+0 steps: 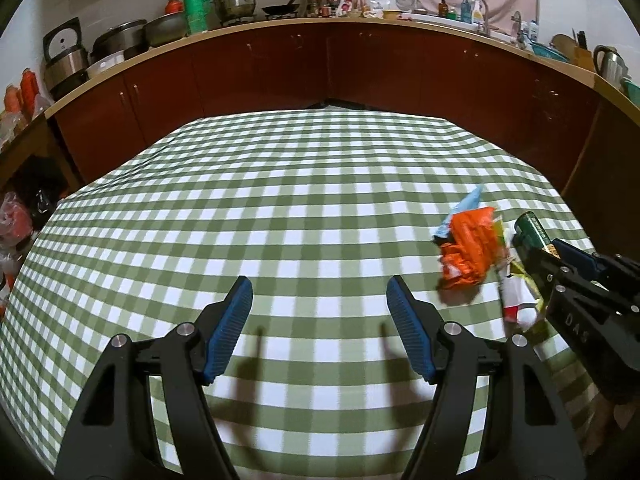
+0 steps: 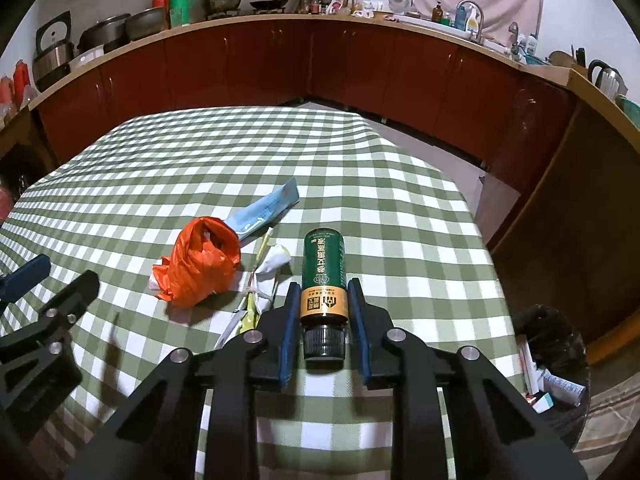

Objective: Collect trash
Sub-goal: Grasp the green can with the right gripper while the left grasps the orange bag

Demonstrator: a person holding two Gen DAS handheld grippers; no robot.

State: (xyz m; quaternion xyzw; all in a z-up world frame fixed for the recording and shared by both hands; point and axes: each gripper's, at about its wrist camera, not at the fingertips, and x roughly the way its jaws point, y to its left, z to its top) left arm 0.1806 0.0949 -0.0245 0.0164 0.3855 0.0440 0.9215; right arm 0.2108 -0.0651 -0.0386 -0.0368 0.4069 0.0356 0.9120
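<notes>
Your right gripper (image 2: 324, 300) has its fingers pinching the green bottle (image 2: 323, 268): blue pads sit against both sides of the gold band just above the black cap (image 2: 324, 343). The bottle lies on its side on the checked worktop (image 2: 200, 152), cap toward you, base pointing away. In the left wrist view the same bottle (image 1: 530, 226) pokes out past the right gripper (image 1: 538, 256) at the far right edge.

Your left gripper (image 1: 320, 296) hangs over bare green-and-white cloth, fingers (image 1: 230, 324) spread wide, nothing between them. Their shadows fall on the cloth just below.

Rest of the trash is clustered just left of the bottle:
- orange plastic bag (image 2: 202, 266), crumpled, nearest your left gripper.
- light blue wrapper (image 2: 266, 210), flat, its near end tucked behind the orange bag.
- white and yellow wrapper (image 2: 268, 270), between the bag and the bottle, its lower end running under the right gripper's left finger.

A bin with a black liner (image 2: 554, 344) stands on the floor off the worktop's right edge, with some packaging already inside. Kitchen counter (image 2: 240, 24) with pots and bottles runs along the back wall, well apart from everything.
</notes>
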